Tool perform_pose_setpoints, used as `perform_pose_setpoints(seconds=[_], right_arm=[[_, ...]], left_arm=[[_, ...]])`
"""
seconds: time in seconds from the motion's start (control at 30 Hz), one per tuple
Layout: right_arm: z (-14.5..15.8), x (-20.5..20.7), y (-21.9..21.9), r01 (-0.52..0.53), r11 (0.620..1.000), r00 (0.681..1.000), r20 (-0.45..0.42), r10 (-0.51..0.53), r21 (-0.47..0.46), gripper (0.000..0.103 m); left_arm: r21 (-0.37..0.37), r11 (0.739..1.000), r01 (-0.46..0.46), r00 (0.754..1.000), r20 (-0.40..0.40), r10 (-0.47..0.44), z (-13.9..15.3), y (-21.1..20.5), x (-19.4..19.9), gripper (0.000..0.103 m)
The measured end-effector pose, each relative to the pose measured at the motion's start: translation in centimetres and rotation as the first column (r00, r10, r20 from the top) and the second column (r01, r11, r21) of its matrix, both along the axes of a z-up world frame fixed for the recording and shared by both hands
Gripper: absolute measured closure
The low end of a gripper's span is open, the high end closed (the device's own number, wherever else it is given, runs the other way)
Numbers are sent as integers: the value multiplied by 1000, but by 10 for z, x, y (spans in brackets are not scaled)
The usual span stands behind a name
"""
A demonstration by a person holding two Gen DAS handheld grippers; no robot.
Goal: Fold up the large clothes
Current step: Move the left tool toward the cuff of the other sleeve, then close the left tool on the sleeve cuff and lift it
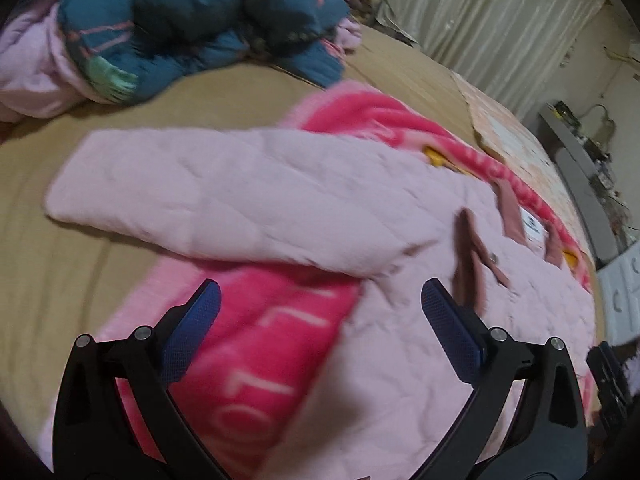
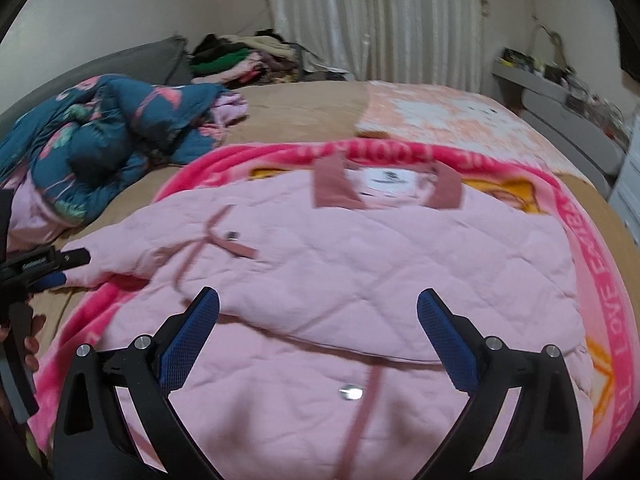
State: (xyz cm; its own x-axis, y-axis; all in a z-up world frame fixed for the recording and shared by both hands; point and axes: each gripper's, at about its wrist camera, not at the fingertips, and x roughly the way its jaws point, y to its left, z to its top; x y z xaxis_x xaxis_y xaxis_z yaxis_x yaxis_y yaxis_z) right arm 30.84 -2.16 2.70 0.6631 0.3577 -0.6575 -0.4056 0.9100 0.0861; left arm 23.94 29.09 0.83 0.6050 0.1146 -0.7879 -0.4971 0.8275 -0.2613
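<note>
A pale pink quilted jacket (image 2: pixel 360 264) lies flat on a bright pink blanket (image 2: pixel 596 248) spread over the bed. Its collar with a white label (image 2: pixel 390 182) points away from me. One sleeve (image 1: pixel 208 188) lies stretched across the blanket toward the left. My left gripper (image 1: pixel 320 292) hovers open above the blanket and the jacket's side, with nothing between its fingers. My right gripper (image 2: pixel 318 300) hangs open above the jacket's lower front, near a metal snap (image 2: pixel 350 393), holding nothing. The left gripper (image 2: pixel 60 268) also shows at the left edge of the right wrist view, beside the sleeve's cuff.
A crumpled teal patterned quilt (image 1: pixel 192 20) with pink lining is heaped at the far left of the tan bed (image 1: pixel 52 280). Piled clothes (image 2: pixel 240 60) lie at the bed's far end by white curtains (image 2: pixel 380 16). A grey shelf (image 2: pixel 560 92) with clutter stands to the right.
</note>
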Motion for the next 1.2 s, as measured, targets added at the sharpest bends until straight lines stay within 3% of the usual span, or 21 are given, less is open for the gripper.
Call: perform_pose_setpoints(seconds=[0.17,0.47,1.2], right_arm=[[10,-10,34,-68,998,997,18,68,-8,4],[19,-22,90,-169,985,984,44,171,-37,4],[-4,-33,191,-338,938,940,27,341,-77,4]], left_arm=[[43,999,10,1000,15,-11,10,11,-9,9],[131,989,-65,998,-8,66,12,31,-20,9],[116,959,-259,959,-85,270,-32,106,-27,9]])
